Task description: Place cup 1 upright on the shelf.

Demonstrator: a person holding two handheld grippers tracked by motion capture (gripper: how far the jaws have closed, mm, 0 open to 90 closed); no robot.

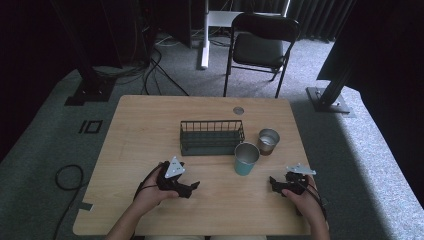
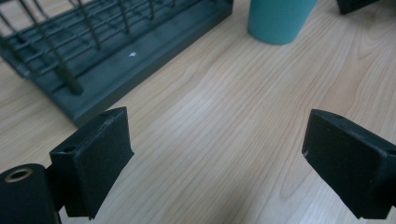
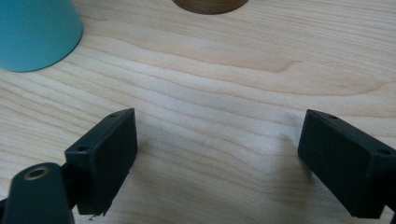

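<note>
A teal cup [image 1: 246, 159] stands upright near the table's middle, just in front of a dark wire rack [image 1: 212, 137]. A brown cup with a metal rim [image 1: 268, 141] stands to the right of the rack. My left gripper [image 1: 191, 187] rests low over the wood, front left of the teal cup [image 2: 278, 19], jaws wide apart with nothing between them; the rack [image 2: 93, 51] lies ahead of it. My right gripper [image 1: 274, 184] sits front right of the teal cup [image 3: 35, 32], open and empty, with the brown cup's base [image 3: 210, 4] ahead.
The wooden table [image 1: 150, 120] has a small round grommet [image 1: 238, 110] near its far edge. A black folding chair [image 1: 260, 47] stands beyond the table, with metal frame feet [image 1: 330, 102] and cables [image 1: 67, 177] on the grey carpet.
</note>
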